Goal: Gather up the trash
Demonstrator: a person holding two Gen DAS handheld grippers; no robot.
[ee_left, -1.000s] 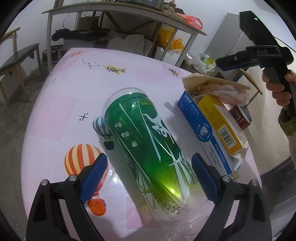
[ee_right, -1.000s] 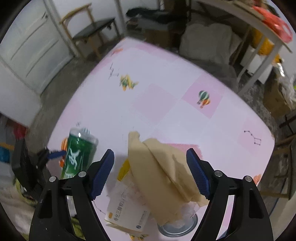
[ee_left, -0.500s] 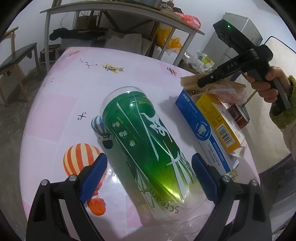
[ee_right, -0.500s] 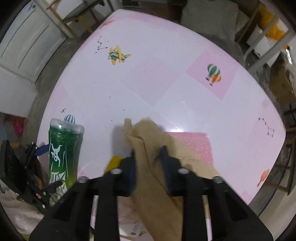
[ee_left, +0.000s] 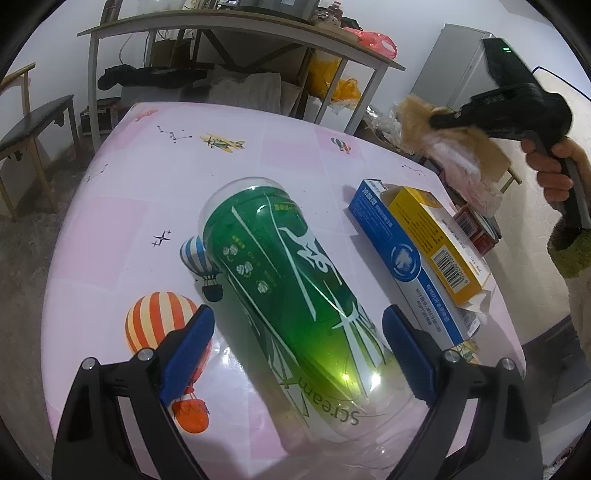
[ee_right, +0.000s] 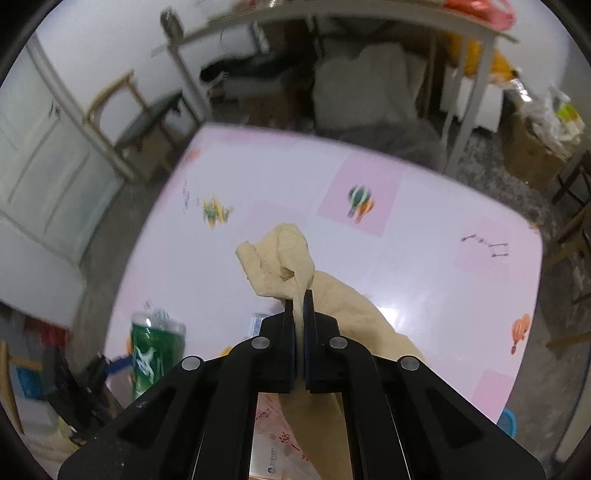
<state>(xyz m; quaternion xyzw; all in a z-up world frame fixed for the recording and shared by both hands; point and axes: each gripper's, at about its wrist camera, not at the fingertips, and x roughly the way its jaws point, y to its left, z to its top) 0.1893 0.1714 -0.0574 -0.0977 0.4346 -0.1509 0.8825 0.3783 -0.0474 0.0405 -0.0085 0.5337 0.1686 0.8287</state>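
Note:
A green plastic cup (ee_left: pixel 288 280) with a clear lid lies on its side on the pink table (ee_left: pixel 258 147). My left gripper (ee_left: pixel 297 350) is open, one blue finger on each side of the cup with a small gap on both sides. My right gripper (ee_right: pixel 299 299) is shut on a crumpled tan paper bag (ee_right: pixel 280 258). In the left wrist view the right gripper (ee_left: pixel 441 119) holds that bag (ee_left: pixel 417 118) in the air beyond the table's right edge, and pinkish-white plastic wrap (ee_left: pixel 465 166) hangs beneath it. The green cup (ee_right: pixel 155 350) also shows low on the left in the right wrist view.
A blue carton (ee_left: pixel 402 258) and a yellow carton (ee_left: pixel 436 240) lie right of the cup, with a red can (ee_left: pixel 476 229) behind them at the table edge. A metal-frame table (ee_left: pixel 240 26) with clutter stands at the back, a chair (ee_left: pixel 33 122) at the left.
My right gripper closed on the tan paper bag and lifted it off the cartons, up and to the right, rolling as it went. The left gripper and the cup stayed put.

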